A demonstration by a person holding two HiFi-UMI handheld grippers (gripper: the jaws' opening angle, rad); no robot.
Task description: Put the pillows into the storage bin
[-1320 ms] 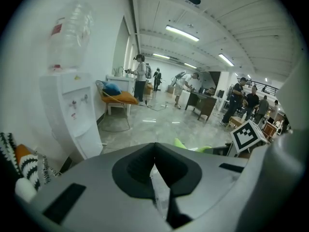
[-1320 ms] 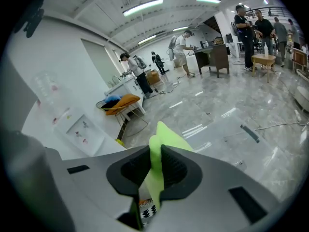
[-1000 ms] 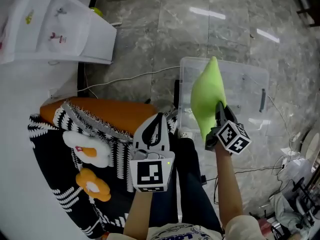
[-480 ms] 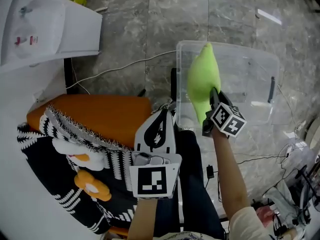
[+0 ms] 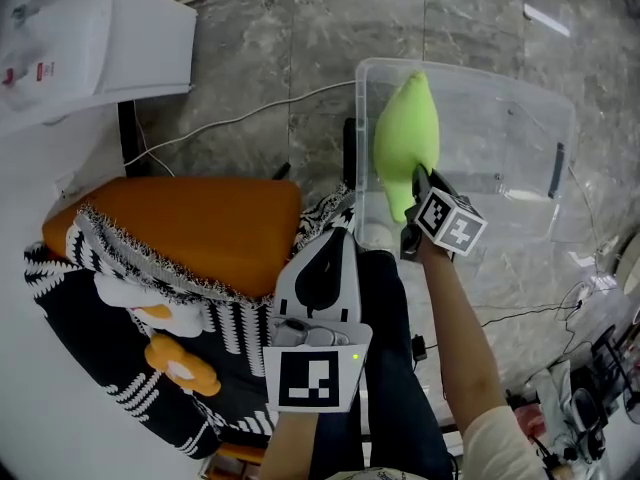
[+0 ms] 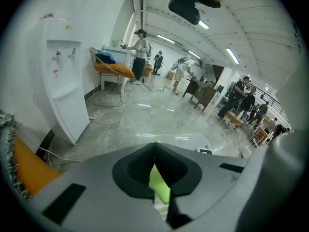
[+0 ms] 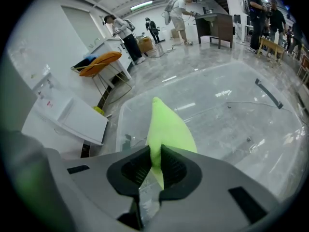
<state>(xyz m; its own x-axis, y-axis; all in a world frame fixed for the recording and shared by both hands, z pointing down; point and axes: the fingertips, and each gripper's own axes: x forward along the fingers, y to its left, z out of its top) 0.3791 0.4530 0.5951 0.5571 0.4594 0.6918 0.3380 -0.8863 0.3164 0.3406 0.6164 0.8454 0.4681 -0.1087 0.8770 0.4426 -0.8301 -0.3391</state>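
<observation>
Grey marbled floor (image 5: pixel 300 28), glossy, with 1 white cable (image 5: pixel 230 123) trailing across it. Item 1: storage bin (image 5: pixel 500 158), clear plastic, lidless, standing on the floor at upper right of the head view. Item 2: green pillow (image 5: pixel 405 143), plain, narrowing to a point at its far end, held over the left end of the bin close to its left wall; whether it touches the bin's bottom cannot be told. Item 3: right tool (image 5: pixel 415 183), pointed steeply down, its 2 jaws pinching the near end of the green pillow, as the right gripper view confirms (image 7: pixel 155 158); marker cube (image 5: pixel 450 223) behind the jaws. Item 4: left tool (image 5: pixel 335 236), well apart from the bin, its 2 jaws pressed together at the tips with nothing between them; in the left gripper view (image 6: pixel 154 146) the green pillow shows only beyond the gap behind the tips. Item 5: orange pillow (image 5: pixel 200 228), lying at left on a white surface (image 5: pixel 40 388). Item 6: black-and-white patterned pillow (image 5: pixel 110 328), touching the orange pillow's near edge, bearing white and orange egg-shaped patches (image 5: pixel 180 363). Item 7: white water dispenser (image 5: pixel 90 38), at upper left. Background: several people (image 7: pixel 178 11) standing well off in a bright hall.
</observation>
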